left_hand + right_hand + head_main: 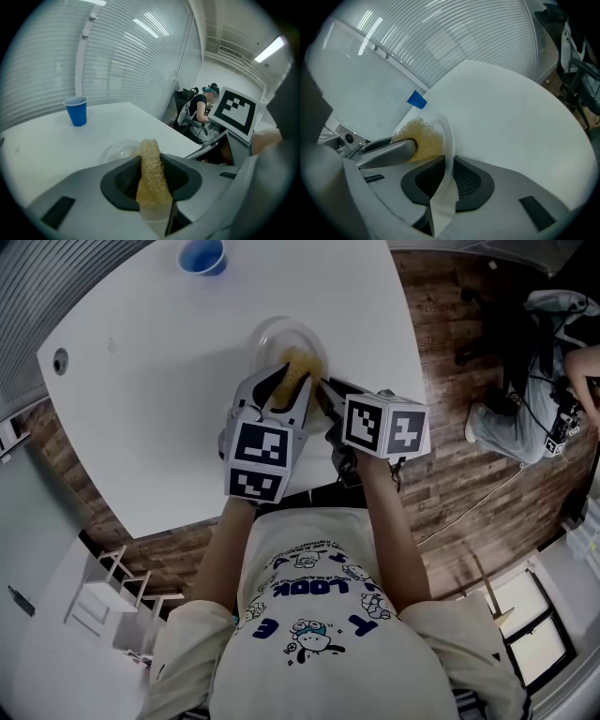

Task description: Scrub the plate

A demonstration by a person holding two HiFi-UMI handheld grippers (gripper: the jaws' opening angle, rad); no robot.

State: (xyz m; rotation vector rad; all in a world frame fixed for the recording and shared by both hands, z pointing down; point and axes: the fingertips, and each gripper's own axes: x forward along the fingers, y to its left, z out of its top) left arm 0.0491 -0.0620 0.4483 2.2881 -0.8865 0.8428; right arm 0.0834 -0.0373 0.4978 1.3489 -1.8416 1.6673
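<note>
Plate (450, 138): thin, light, stiff, likely slick; right gripper (447, 180) pinches rim. Sponge (150, 159): soft, springy; left gripper (152, 183) clamps its middle.

Office or lab-like room: white table (131, 399), slatted blinds (126, 65), ceiling strip light (270, 48), wood-plank floor (450, 465), seated person (200, 105) beyond table's edge.

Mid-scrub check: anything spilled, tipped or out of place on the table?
Nothing stands out. The left gripper clamps the loofah sponge on the plate, the right gripper pinches the plate's rim, and the blue cup stands upright, apart, on the white table.
</note>
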